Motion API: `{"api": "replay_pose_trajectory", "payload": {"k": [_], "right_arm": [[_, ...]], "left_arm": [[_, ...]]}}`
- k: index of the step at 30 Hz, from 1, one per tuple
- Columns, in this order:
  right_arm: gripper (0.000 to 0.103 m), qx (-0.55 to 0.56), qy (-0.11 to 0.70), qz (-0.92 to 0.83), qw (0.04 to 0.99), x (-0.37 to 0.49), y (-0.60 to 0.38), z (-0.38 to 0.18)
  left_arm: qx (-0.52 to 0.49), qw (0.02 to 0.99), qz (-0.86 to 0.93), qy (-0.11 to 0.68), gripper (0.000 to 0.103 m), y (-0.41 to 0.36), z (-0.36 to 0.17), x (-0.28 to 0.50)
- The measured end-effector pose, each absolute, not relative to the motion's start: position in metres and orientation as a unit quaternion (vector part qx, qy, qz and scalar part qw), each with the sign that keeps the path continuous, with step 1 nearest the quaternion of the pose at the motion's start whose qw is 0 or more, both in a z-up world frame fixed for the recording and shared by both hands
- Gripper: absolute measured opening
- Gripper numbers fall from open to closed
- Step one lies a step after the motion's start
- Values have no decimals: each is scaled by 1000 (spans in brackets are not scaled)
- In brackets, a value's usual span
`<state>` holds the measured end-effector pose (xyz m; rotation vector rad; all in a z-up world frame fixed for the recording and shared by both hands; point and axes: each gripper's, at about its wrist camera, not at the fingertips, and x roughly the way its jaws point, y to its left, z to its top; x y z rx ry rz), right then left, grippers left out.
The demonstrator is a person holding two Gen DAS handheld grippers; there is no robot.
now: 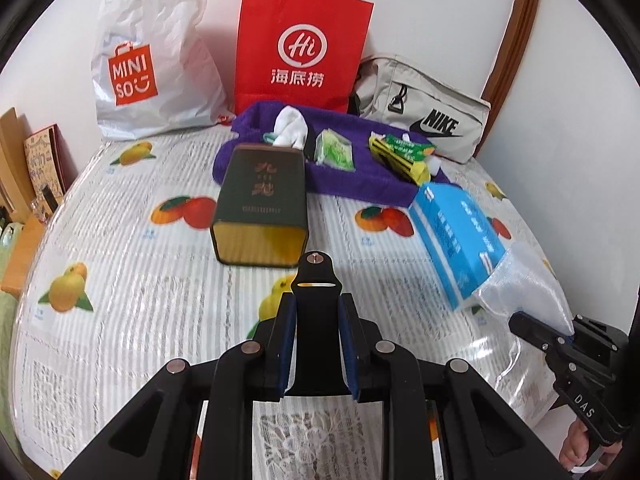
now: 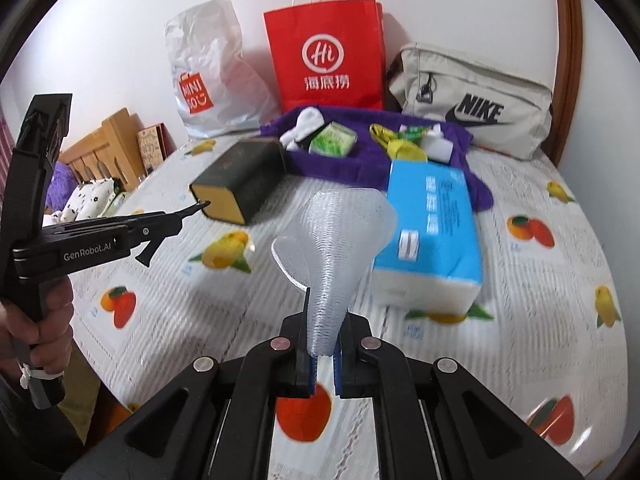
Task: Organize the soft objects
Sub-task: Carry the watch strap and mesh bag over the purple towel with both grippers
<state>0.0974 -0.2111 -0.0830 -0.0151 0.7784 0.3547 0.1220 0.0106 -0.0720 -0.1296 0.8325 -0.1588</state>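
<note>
The right gripper [image 2: 323, 354] is clamped on the narrow end of a sheer white mesh pouch [image 2: 336, 240], which fans out beyond the jaws, raised above the table [image 2: 168, 312] near its right edge. The left gripper [image 1: 316, 312] has its jaws apart around a black centre piece, gripping nothing. Just beyond the pouch lies a blue tissue pack [image 2: 430, 236]. Along the table's far edge stand a white bag [image 1: 148, 60] reading "MINISO", a red bag [image 1: 302, 46] marked "Hi", and a beige pouch [image 1: 424, 114] reading "NIKE".
</note>
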Motion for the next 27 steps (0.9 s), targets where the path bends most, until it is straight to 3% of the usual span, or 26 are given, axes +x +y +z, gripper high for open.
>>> {"api": "replay_pose_trajectory", "payload": {"k": [27], "right_arm": [[6,-14,344,168,924,281,-226,-33]], "left_arm": [[-72,914,-71,393,20,32,-28,268]]}}
